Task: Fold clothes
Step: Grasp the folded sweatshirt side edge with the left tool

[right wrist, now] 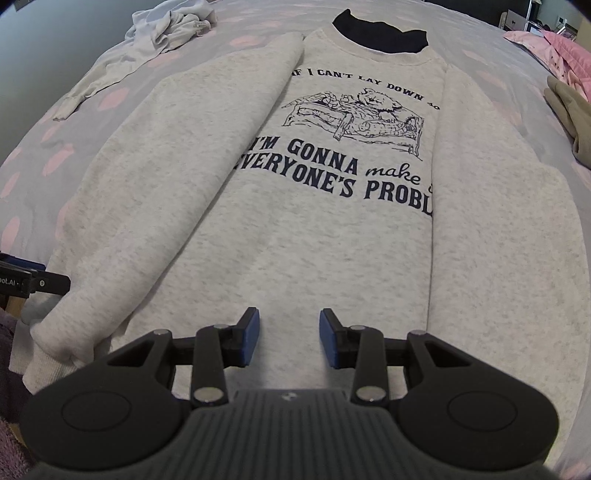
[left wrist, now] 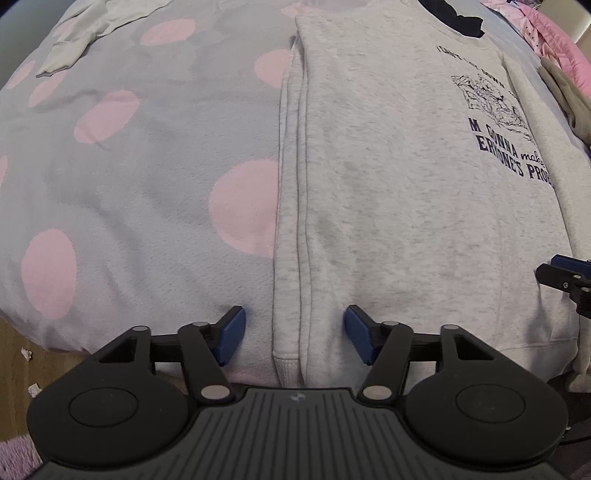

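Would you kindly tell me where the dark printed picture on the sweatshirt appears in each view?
Left wrist: the printed picture sits far upper right, partly cut off.
Right wrist: it sits upper centre, above the lettering.
Shared landmark: the dark collar at the neckline.

— The sweatshirt (right wrist: 325, 258): what cloth?
— Heathered grey fleece knit, matt and slightly fuzzy, with flat dark printed lettering; its cuff (left wrist: 286, 365) at 6 o'clock is ribbed.
— And the blanket (left wrist: 129, 184) at 9 o'clock?
— Soft, napped plush, matt, grey with pink dots.
— The left gripper (left wrist: 294, 334)?
— Matt black plastic, dull blue pads (left wrist: 231, 338), shiny metal pins.
— The floor (left wrist: 22, 354) at 8 o'clock?
— Smooth wood.
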